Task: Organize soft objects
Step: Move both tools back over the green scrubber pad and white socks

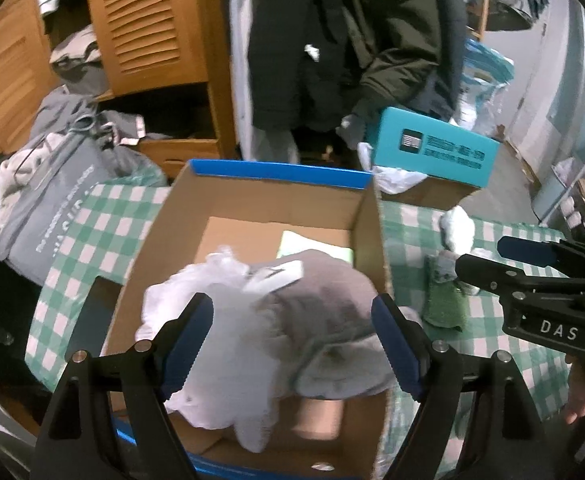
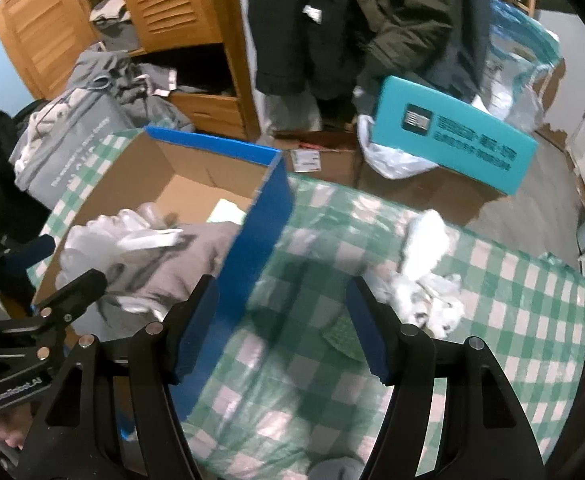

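We have the checked cloth (image 2: 492,280) spread over the table, and on it the cardboard box (image 1: 276,176) with its blue rim, open at the top. Inside the box lies a grey garment (image 1: 316,300) bunched with something white and crinkly (image 1: 212,320), likely a thin bag or wrap. Our left gripper (image 1: 292,344) hangs over that heap with its fingers spread wide, closed on nothing. Our right gripper (image 2: 280,328) is likewise spread, just outside the box's blue wall above the cloth. To its right a white bundle (image 2: 424,240) and a small green piece (image 1: 444,300) lie loose on the cloth. We judge these light, limp and easy to crush; we would pinch a thick fold near the middle, since an edge would trail and snag.
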`<state>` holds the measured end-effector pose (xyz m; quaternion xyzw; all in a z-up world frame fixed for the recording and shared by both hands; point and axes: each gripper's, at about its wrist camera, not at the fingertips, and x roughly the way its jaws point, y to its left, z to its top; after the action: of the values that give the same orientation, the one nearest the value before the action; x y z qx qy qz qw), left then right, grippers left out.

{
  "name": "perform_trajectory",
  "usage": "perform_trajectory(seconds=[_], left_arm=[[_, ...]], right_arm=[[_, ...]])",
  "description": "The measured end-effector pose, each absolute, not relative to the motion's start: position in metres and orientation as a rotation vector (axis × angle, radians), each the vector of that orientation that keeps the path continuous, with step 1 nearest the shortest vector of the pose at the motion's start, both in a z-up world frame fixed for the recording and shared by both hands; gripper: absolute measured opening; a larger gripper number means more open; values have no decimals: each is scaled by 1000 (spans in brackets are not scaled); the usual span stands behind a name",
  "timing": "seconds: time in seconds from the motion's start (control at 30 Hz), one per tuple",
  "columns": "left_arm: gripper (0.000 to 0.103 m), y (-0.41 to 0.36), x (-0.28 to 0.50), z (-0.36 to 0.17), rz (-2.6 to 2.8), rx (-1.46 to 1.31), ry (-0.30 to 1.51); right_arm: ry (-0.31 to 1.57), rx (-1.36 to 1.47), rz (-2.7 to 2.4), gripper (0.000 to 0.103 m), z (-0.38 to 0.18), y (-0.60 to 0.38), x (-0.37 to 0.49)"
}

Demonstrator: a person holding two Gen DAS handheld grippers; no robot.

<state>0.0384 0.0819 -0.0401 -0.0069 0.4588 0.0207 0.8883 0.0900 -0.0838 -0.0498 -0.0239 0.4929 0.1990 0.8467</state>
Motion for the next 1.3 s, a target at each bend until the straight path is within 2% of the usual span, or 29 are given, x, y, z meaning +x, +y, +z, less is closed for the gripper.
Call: perform_trajectory(seconds=[0.77, 1.17, 1.3], left_arm=[[83, -18, 64, -66, -105, 80, 1031], [83, -54, 86, -99, -132, 107, 1106], [86, -67, 94, -109, -124, 139, 1116]], right_arm=[[1073, -8, 302, 66, -72, -181, 99], [1141, -88, 351, 66, -108, -193, 120], [1160, -88, 357, 66, -123, -194, 131]])
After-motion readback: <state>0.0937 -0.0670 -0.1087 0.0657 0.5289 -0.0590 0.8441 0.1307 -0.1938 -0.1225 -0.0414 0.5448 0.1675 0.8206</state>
